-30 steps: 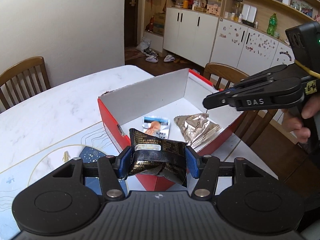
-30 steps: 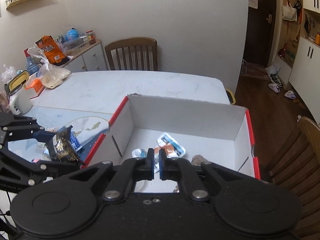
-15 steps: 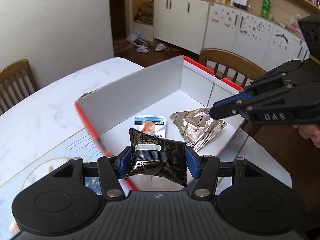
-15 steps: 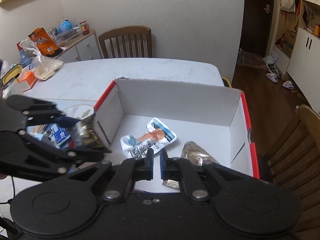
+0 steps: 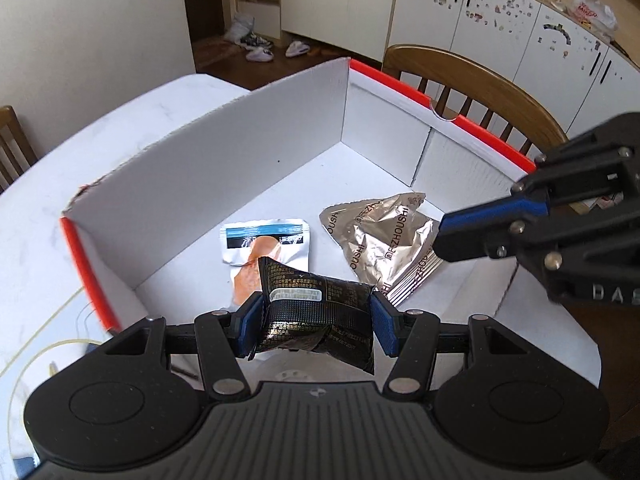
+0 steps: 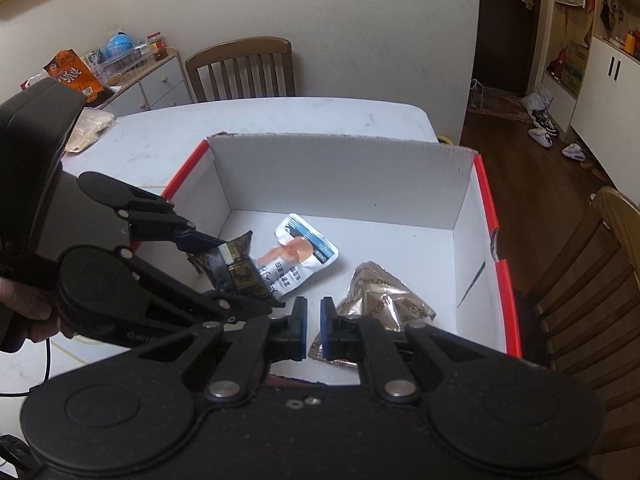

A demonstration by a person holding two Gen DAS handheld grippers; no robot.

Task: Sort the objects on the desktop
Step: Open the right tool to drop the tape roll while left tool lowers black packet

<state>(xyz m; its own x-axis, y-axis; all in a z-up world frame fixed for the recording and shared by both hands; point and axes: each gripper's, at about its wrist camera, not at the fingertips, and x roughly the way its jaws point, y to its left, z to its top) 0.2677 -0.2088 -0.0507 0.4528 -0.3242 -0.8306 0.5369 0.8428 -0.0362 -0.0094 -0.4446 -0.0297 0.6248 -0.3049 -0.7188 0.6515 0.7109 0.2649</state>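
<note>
White marble tabletop carries a red-edged cardboard box, open at the top, with wooden chairs and white cupboards behind it.

Going left to right in the left wrist view: the box's left wall with its red rim sits at about nine o'clock; the left tool is clenched on a black packet, its blue pads pressing the packet's two short ends so the foil bulges between them. The packet hangs over the box floor, just above a white pouch with an orange picture at roughly twelve o'clock of the tool. A crumpled silver bag lies to the right of the pouch, at about two o'clock. The right tool comes in from three o'clock, empty, its jaws nearly together with only a thin gap, hovering over the silver bag.

The step in hand looks like dropping the black packet into the box. To do it well, I would lower the left tool a little further so the packet falls short rather than bouncing (foil packets slide easily), then let go evenly on both sides. Bare floor shows at the box's near left corner, toward seven o'clock; aiming there would keep it from piling onto the pouch. The right tool should hold off to the side so the two do not collide.
</note>
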